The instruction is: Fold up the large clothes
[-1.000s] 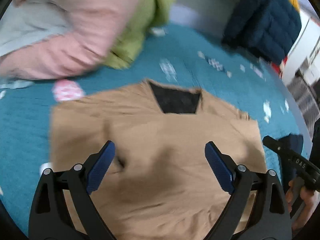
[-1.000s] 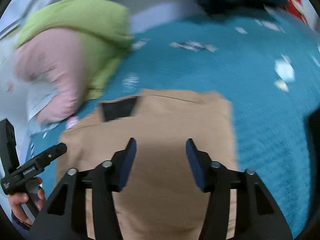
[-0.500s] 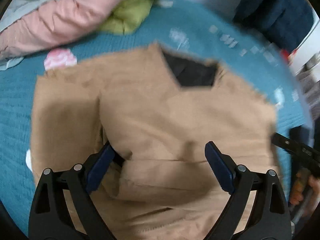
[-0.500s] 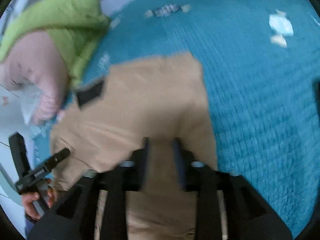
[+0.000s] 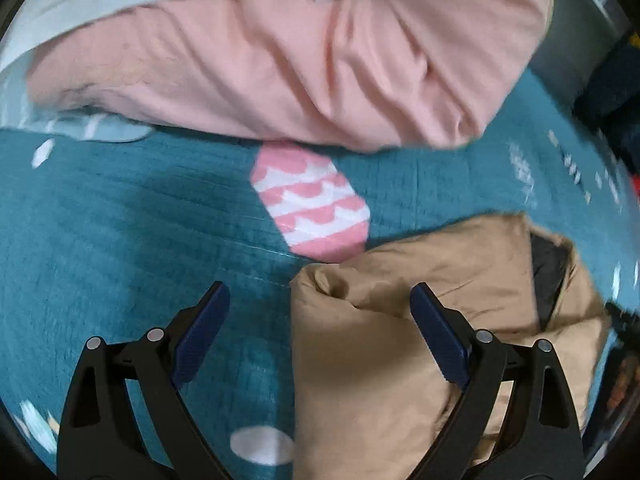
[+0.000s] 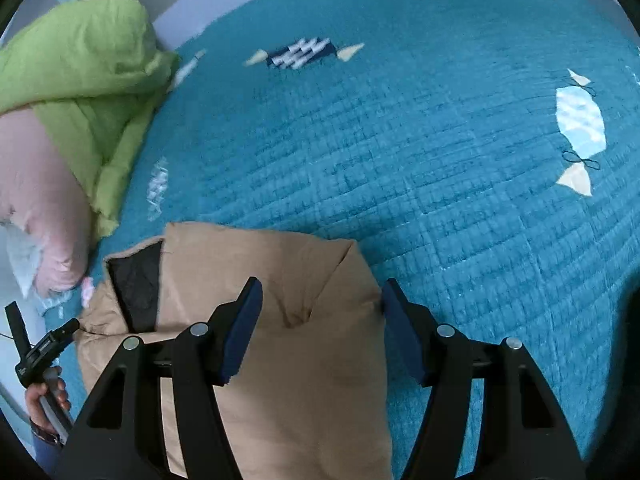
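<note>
Folded tan jacket (image 6: 280, 360) lies on a teal quilt (image 6: 440, 160), lower centre; left gripper (image 5: 320, 320) wide open and empty, right gripper (image 6: 320, 320) opening, gripping nothing.

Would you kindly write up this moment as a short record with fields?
surface: teal quilt
garment: tan jacket, partly folded, dark lining showing at collar
left tool: open, over the jacket's left edge, nothing gripped
right tool: jaws opening, over the jacket's right corner, pads not pressing on it
nearby: pink garment, green garment
</note>
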`<state>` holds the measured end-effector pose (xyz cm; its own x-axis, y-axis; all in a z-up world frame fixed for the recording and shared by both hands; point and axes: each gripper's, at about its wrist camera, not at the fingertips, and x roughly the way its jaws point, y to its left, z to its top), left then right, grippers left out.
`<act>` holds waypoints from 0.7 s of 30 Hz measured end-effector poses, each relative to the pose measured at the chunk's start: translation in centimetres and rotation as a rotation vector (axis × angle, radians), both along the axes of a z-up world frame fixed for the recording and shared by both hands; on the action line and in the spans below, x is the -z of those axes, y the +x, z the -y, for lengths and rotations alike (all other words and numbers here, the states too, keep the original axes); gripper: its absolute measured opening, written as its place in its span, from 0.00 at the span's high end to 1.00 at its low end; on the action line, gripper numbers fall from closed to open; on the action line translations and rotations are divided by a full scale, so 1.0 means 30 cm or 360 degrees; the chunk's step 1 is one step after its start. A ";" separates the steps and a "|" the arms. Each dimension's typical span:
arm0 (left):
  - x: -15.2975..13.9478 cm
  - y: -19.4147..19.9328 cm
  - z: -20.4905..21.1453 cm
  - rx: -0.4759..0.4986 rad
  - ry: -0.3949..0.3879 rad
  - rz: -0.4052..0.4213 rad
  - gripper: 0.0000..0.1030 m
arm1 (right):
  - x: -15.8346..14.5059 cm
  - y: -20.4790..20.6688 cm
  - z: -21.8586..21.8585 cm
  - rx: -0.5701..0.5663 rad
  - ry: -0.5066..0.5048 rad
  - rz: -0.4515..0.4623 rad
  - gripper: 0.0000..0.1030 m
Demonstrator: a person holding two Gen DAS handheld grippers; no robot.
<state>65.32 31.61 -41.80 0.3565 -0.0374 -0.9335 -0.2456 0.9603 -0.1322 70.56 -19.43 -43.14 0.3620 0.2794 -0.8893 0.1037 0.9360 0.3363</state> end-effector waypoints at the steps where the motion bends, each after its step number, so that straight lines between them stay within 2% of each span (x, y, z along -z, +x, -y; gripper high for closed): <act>1: 0.017 0.011 0.007 0.0026 0.0003 -0.0030 0.11 | 0.006 0.003 -0.003 -0.0008 0.0017 -0.0020 0.42; 5: 0.090 0.027 0.010 0.0052 -0.0065 -0.0119 0.11 | 0.026 0.014 -0.005 -0.0042 0.0026 -0.0074 0.41; 10: 0.093 0.036 0.030 0.0077 -0.0011 -0.0076 0.12 | 0.063 0.040 -0.003 -0.0064 -0.0051 -0.0116 0.44; 11: 0.093 0.033 0.032 0.0082 -0.0009 -0.0071 0.18 | 0.063 0.043 -0.008 -0.0078 -0.0074 -0.0111 0.47; 13: 0.078 0.029 0.048 0.0126 0.0010 -0.0050 0.30 | 0.054 0.045 -0.017 -0.0120 -0.0100 -0.0088 0.70; 14: 0.071 0.030 0.050 0.0152 0.0000 -0.0034 0.43 | 0.046 0.043 -0.018 -0.0129 -0.0072 -0.0071 0.78; 15: 0.058 0.022 0.046 0.0173 -0.0009 -0.0018 0.55 | 0.028 0.037 -0.019 -0.0139 -0.0058 -0.0040 0.82; 16: 0.048 0.019 0.050 0.0185 -0.0012 -0.0002 0.60 | 0.006 0.027 -0.027 -0.0160 -0.0075 0.0001 0.84; 17: 0.030 0.015 0.051 0.0207 -0.0033 0.0032 0.74 | -0.020 0.017 -0.038 -0.0188 -0.0108 0.0051 0.85; 21: -0.055 -0.007 0.056 0.0229 -0.0025 0.0129 0.79 | -0.125 0.002 -0.046 -0.0184 -0.0097 0.0205 0.86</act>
